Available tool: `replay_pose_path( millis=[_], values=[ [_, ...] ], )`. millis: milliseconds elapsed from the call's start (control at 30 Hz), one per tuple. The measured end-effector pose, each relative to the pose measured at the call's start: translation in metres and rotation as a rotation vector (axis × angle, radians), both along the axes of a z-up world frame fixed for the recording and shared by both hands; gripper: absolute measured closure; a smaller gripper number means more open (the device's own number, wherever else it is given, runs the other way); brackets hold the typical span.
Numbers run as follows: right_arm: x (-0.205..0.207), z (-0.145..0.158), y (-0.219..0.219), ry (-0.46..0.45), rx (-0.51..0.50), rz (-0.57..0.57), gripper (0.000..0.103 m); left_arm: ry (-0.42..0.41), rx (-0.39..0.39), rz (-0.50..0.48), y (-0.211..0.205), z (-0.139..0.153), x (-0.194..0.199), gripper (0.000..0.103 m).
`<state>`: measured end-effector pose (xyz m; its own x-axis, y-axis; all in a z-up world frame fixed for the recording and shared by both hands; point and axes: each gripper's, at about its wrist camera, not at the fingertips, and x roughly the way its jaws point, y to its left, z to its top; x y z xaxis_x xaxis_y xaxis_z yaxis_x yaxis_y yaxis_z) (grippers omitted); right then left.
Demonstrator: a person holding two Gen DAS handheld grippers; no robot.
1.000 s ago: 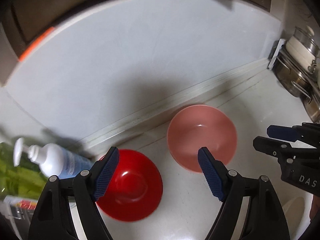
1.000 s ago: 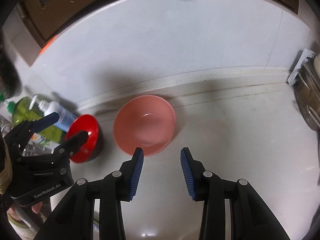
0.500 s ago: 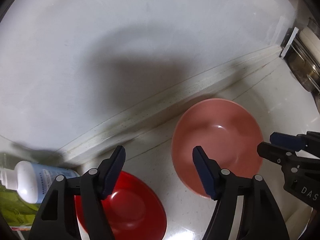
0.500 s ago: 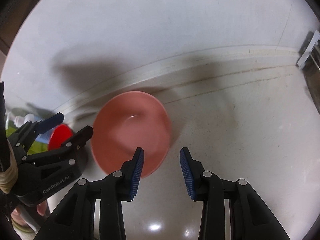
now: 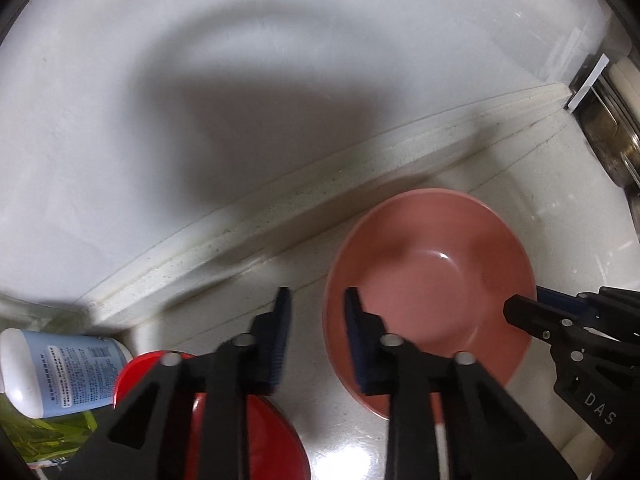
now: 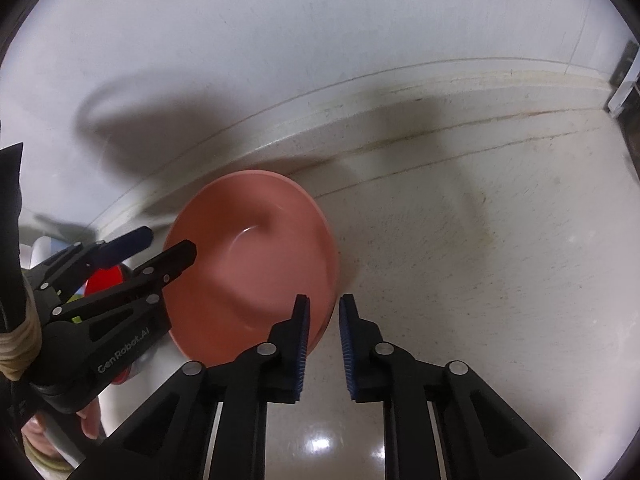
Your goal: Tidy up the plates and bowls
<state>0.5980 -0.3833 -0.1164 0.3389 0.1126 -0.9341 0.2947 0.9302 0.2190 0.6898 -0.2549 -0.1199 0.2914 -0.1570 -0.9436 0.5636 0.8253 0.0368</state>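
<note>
Only the left wrist view shows the lotion bottle (image 5: 60, 372) beside the red bowl (image 5: 256, 440), then the empty pink bowl (image 5: 432, 280) on the surface (image 6: 480, 260), the left tool (image 5: 316, 336) closing astride its near rim, the right tool (image 6: 323, 344) nearly shut astride the opposite rim.

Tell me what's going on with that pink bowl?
A person is picking up the pink bowl from the counter with two tools. The right hand-held gripper looks pinched shut on one side of the rim. The left hand-held gripper is closing on the opposite side, with the rim between its jaws. A red bowl sits untouched beside it.
</note>
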Motion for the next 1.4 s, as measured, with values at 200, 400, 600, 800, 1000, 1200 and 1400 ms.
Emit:
replay_pose_path(
  millis=[200, 400, 600, 800, 1000, 1200, 1400],
  values=[
    [-0.002, -0.002, 0.000, 0.002, 0.002, -0.004, 0.090, 0.032, -0.022, 0.016, 0.000, -0.003, 0.000, 0.096],
    [-0.006, 0.001, 0.004, -0.007, -0.013, -0.005, 0.091, 0.031, -0.038, 0.032, 0.003, 0.005, -0.011, 0.096],
    [-0.019, 0.016, 0.005, -0.035, -0.017, -0.007, 0.091, 0.012, -0.072, 0.033, 0.014, 0.027, -0.034, 0.096],
    [-0.048, 0.037, 0.009, -0.060, -0.045, 0.012, 0.091, -0.004, -0.098, 0.014, 0.021, 0.055, -0.071, 0.096],
    [-0.082, 0.054, 0.015, -0.091, -0.056, 0.004, 0.091, -0.011, -0.159, -0.004, 0.025, 0.085, -0.111, 0.095],
    [-0.119, 0.066, 0.011, -0.113, -0.062, 0.001, 0.091, -0.028, -0.191, -0.025, 0.028, 0.103, -0.150, 0.095],
    [-0.161, 0.079, 0.005, -0.136, -0.087, -0.018, 0.091, -0.011, -0.209, -0.057, 0.021, 0.107, -0.183, 0.095]
  ],
)
